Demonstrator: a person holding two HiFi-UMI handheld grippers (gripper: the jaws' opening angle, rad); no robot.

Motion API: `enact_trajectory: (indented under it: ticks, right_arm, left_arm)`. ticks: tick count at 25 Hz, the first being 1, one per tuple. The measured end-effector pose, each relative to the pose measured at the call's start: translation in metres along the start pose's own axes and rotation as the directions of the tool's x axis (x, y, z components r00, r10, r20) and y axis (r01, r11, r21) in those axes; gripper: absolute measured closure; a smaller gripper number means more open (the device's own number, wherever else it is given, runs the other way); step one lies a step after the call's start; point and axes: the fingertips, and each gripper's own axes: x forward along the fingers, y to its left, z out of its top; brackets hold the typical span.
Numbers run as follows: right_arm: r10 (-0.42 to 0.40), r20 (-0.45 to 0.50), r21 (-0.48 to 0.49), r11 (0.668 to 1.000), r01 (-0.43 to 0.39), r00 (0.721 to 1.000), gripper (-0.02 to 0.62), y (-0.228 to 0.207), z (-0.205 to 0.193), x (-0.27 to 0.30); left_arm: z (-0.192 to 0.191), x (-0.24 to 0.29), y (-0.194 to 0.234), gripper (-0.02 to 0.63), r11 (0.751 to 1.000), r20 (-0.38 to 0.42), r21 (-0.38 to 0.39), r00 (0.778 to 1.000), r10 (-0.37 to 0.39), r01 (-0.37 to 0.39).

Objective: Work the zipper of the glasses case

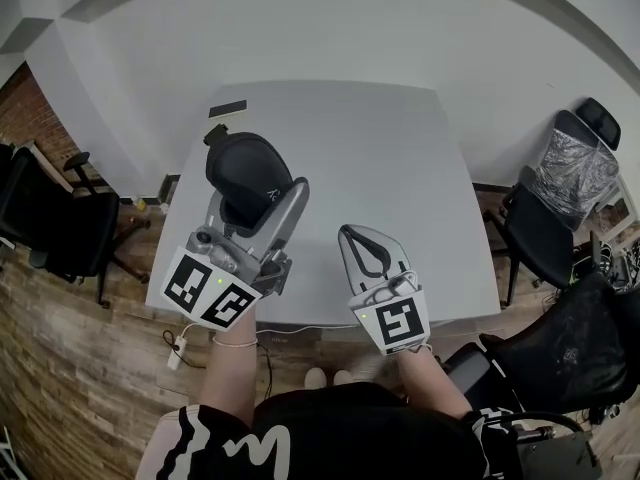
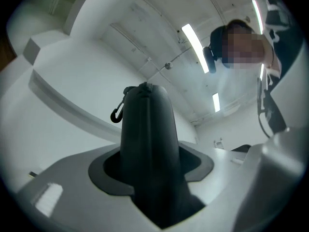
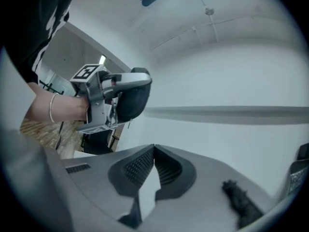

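Note:
A black glasses case (image 1: 248, 173) is held above the left part of the white table (image 1: 400, 168). My left gripper (image 1: 255, 203) is shut on the case, one finger on each side. In the left gripper view the case (image 2: 147, 144) rises between the jaws, and a small black pull loop (image 2: 117, 113) hangs at its top left. My right gripper (image 1: 347, 232) hovers over the table's front edge, shut with its tips touching and nothing in them. In the right gripper view its pads meet at the tip (image 3: 154, 147), and the left gripper with the case (image 3: 131, 100) is apart to the left.
A small dark object (image 1: 228, 108) lies at the table's far left corner. Black office chairs stand to the left (image 1: 60, 218) and to the right (image 1: 545, 228) of the table. A white power strip (image 1: 180, 346) lies on the wooden floor below the front edge.

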Motion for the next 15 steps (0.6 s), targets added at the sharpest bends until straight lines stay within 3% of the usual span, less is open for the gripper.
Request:
enact_trajectory:
  ticks: [3, 7, 15]
  right_arm:
    - [-0.047, -0.01, -0.011, 0.999, 0.047, 0.999, 0.591, -0.018, 0.004, -0.003]
    - [-0.089, 0.007, 0.009, 0.996, 0.089, 0.996, 0.591, -0.032, 0.018, -0.006]
    - [-0.104, 0.009, 0.0, 0.995, 0.104, 0.995, 0.591, -0.035, 0.027, -0.004]
  left_arm:
    - [-0.011, -0.012, 0.011, 0.339, 0.99, -0.038, 0.055, 0.991, 0.129, -0.127]
    - [-0.044, -0.022, 0.008, 0.339, 0.968, -0.128, 0.146, 0.967, 0.222, -0.203]
    - [-0.082, -0.027, -0.01, 0.339, 0.969, -0.189, 0.134, 0.955, 0.23, -0.207]
